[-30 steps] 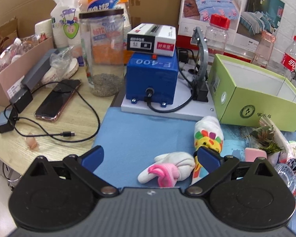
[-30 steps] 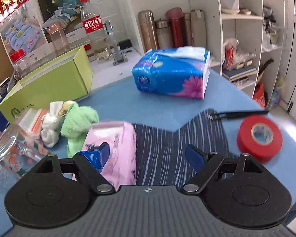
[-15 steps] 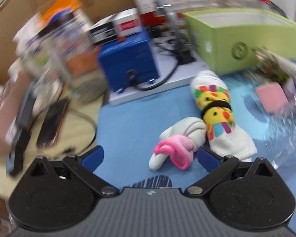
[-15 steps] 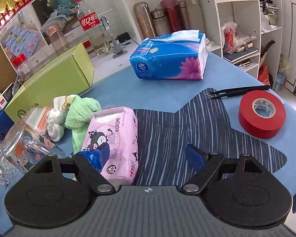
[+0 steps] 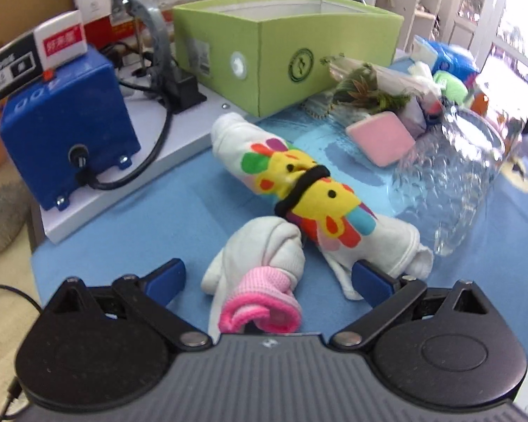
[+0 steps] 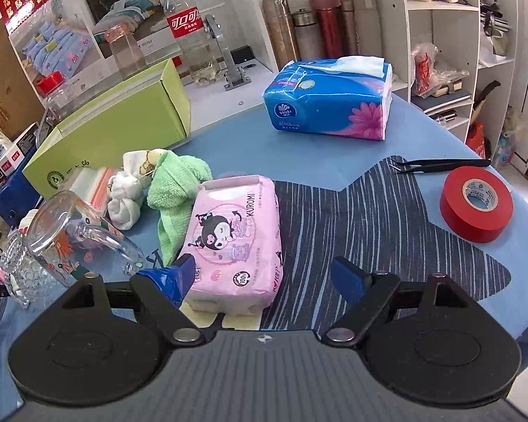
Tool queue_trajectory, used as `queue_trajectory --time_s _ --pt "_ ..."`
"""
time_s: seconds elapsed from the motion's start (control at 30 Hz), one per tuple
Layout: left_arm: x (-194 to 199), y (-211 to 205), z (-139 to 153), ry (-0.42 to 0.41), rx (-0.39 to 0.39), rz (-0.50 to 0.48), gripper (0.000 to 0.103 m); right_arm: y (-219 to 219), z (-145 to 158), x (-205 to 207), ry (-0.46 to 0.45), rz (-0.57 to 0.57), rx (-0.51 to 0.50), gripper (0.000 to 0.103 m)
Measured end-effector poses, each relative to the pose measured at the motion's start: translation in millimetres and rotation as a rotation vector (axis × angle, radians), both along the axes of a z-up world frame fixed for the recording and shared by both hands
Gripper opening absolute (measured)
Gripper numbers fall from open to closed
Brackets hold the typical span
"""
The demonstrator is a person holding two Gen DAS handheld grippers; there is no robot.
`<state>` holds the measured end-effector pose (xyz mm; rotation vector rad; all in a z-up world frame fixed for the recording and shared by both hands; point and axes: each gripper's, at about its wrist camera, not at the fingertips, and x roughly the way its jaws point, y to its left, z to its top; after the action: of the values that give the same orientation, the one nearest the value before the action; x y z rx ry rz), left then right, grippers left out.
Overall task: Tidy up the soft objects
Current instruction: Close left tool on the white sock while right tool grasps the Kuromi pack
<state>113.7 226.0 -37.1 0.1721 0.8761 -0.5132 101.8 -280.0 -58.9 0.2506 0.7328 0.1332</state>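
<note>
In the left wrist view my left gripper [image 5: 269, 276] is open, its jaws on either side of a white and pink sock bundle [image 5: 260, 274] on the blue mat. A rolled white cloth with a colourful print and a black band [image 5: 309, 193] lies just beyond it. The green box [image 5: 288, 42] stands open at the back. In the right wrist view my right gripper [image 6: 264, 274] is open, with a pink tissue pack [image 6: 236, 235] between its jaws. A green towel [image 6: 176, 186] and white socks [image 6: 126, 193] lie left of the pack, near the green box [image 6: 112, 133].
A glass jar [image 5: 450, 176] lies on its side right of the cloth, also seen in the right wrist view [image 6: 52, 239]. A blue machine [image 5: 67, 133] stands at the left. A blue tissue pack [image 6: 331, 102], red tape [image 6: 475, 207] and black tweezers [image 6: 440, 165] lie on the mat.
My left gripper has swung right and moved forward, so the sock bundle now lies between its jaws. My right gripper has pulled back and risen a little, showing more of the pink pack.
</note>
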Motion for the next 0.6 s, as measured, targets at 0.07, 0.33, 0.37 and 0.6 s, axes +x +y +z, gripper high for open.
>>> queue_trajectory --time_s 0.07,0.33,0.37,0.6 --pt "-3 -3 -1 -0.012 0.009 -0.005 0.101 3 2 2 -0.004 -0.001 -0.012 0.071" --pt "-1 -5 -1 -0.009 0.021 -0.002 0.101 19 2 18 -0.013 0.028 -0.026 0.071" --pt "0 -4 -1 -0.008 0.021 -0.003 0.101 24 2 22 -0.019 0.041 -0.034 0.071" --pt "0 -3 -1 -0.011 0.018 -0.011 0.101 44 -12 40 0.042 0.08 -0.144 0.071"
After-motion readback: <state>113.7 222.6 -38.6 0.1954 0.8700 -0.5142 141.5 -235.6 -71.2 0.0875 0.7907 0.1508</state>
